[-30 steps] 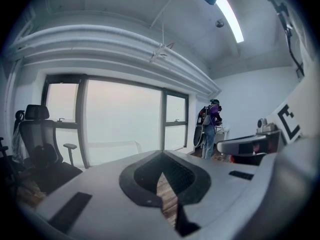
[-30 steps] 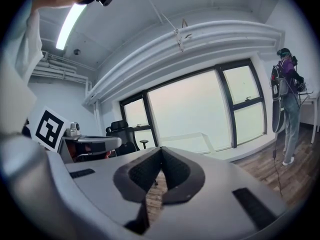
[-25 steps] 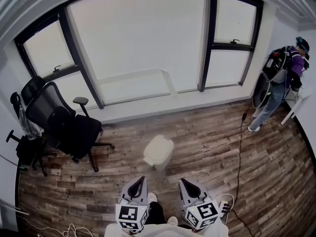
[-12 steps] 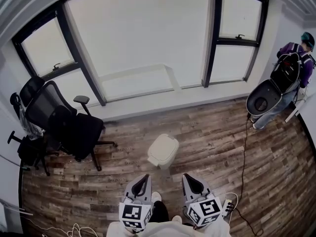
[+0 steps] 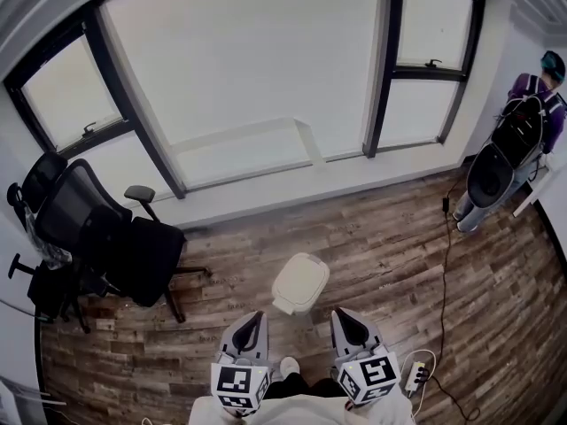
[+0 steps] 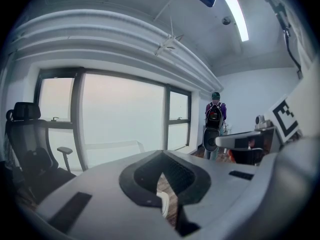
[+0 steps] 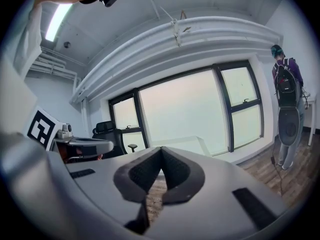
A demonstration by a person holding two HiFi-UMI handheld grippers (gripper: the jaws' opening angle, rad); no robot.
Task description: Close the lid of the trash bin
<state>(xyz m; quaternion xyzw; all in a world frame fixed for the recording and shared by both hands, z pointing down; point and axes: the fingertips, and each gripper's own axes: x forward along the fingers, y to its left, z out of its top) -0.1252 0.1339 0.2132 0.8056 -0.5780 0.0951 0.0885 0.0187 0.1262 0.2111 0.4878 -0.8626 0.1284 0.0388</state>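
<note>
A small cream trash bin [image 5: 301, 283] stands on the wood floor in the head view, its lid lying flat on top. My left gripper [image 5: 251, 324] and right gripper [image 5: 347, 322] hang side by side just short of the bin, both shut with nothing in them. In the left gripper view the jaws of the left gripper [image 6: 161, 159] meet at the tip, and a sliver of the pale bin [image 6: 164, 204] shows through the gap behind them. The right gripper [image 7: 161, 151] also has its jaws closed at the tip, with only floor showing behind.
A black office chair [image 5: 106, 237] stands at the left under the windows. At the far right a person [image 5: 524, 122] with a backpack holds a dark round object. A cable [image 5: 446, 264] runs down to a power strip [image 5: 415, 376] right of my right gripper.
The bin has come closer to both grippers and sits more centred between them. The person at the right has shifted, along with the round object.
</note>
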